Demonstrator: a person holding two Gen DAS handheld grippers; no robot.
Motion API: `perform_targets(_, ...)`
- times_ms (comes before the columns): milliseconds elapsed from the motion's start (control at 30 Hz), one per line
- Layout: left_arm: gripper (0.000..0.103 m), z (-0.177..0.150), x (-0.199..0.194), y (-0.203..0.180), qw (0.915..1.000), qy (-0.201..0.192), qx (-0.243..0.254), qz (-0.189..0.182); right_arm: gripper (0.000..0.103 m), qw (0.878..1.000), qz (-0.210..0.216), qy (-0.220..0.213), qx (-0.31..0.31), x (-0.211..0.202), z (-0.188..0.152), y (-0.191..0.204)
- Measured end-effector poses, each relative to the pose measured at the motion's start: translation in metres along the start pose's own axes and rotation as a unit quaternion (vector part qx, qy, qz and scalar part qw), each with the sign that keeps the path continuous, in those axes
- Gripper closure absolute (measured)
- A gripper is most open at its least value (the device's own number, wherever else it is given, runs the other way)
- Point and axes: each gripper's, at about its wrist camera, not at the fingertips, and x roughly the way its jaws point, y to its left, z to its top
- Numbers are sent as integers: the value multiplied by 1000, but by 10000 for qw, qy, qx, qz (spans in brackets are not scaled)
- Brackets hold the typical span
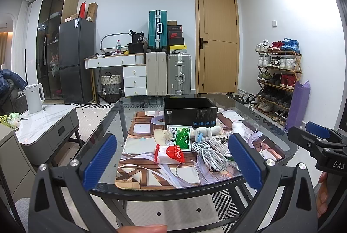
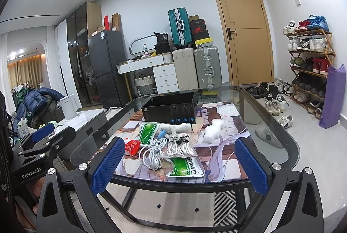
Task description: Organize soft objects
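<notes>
A: Grippers? 
B: Left gripper (image 1: pixel 172 159) and right gripper (image 2: pixel 179 164) both gape wide, nothing held, hovering off the table's (image 2: pixel 288 146) near edge.

A: Soft stuff? 
B: Cable (image 2: pixel 151 151), green packs (image 2: pixel 186 168), plush (image 2: pixel 173 127) clustered mid-mat, before the box (image 2: pixel 171 110). Right side of the mat is mostly bare.

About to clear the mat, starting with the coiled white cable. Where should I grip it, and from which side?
Take the coiled white cable from above, fingers straddling the bunched strands at the coil's middle. It lies flat and loose on the printed desk mat, so an edge grip would likely catch only a single loop.
</notes>
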Motion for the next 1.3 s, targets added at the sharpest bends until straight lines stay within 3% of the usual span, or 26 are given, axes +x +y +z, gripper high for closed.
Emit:
perform_targets(300,0,-1,1,0,10000,64,-18,-73,0,10000,67,74,2,5,0,2)
perform_targets(533,0,1,12,0,9984,462,-39,-331,0,9989,282,368,90,18,6,3)
perform_targets(700,0,2,27,2,9960,870,182,-5,0,9977,253,608,133,31,16,2)
perform_targets(800,0,6,35,9,9938,1092,150,-118,0,9976,283,625,-13,36,28,4)
perform_targets(967,0,13,62,19,9866,1628,60,-41,0,9962,442,724,-222,56,56,8)
perform_targets(1167,0,28,100,22,9786,2047,186,-93,0,9906,454,1232,-372,102,86,8)
perform_targets(1300,3,28,144,21,9620,2702,318,-223,0,9839,494,1668,-396,135,100,4)
